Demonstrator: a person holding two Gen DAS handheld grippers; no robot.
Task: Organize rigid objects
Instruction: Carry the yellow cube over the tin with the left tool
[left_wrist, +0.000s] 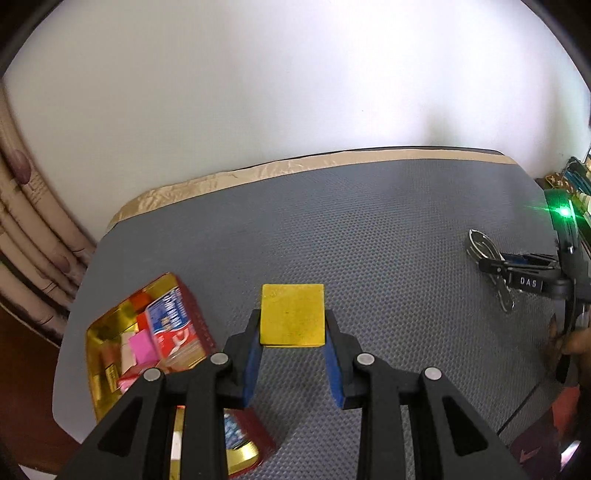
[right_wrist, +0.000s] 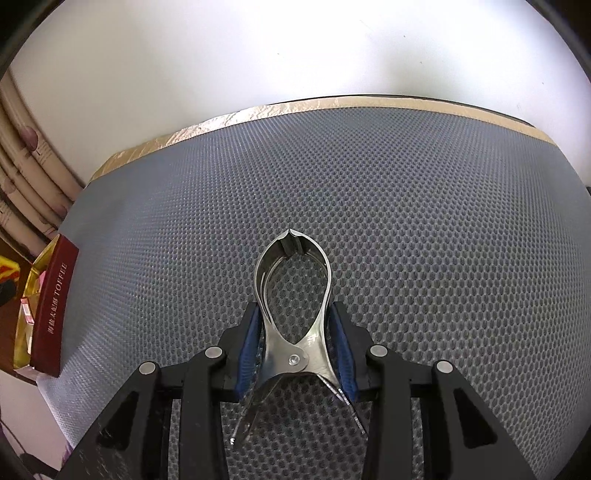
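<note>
My left gripper (left_wrist: 293, 330) is shut on a flat yellow square block (left_wrist: 293, 314), held above the grey mat. A red and gold toffee box (left_wrist: 92, 343) lies below it to the left and holds several small packets and a pink block (left_wrist: 142, 347). My right gripper (right_wrist: 294, 314) is shut on a shiny steel plier-like clamp (right_wrist: 291, 343), whose closed tip points away over the mat. In the left wrist view the right gripper (left_wrist: 493, 264) with the steel clamp (left_wrist: 482, 242) is at the far right. The toffee box (right_wrist: 55, 302) is at the left edge of the right wrist view.
A grey textured mat (right_wrist: 406, 206) covers the table, with a tan taped edge (left_wrist: 258, 171) against a white wall. Patterned rolls (left_wrist: 22, 192) stand at the left. A hand (left_wrist: 576, 343) and a green light (left_wrist: 563, 212) show at the right. A dark red item (left_wrist: 543, 439) sits bottom right.
</note>
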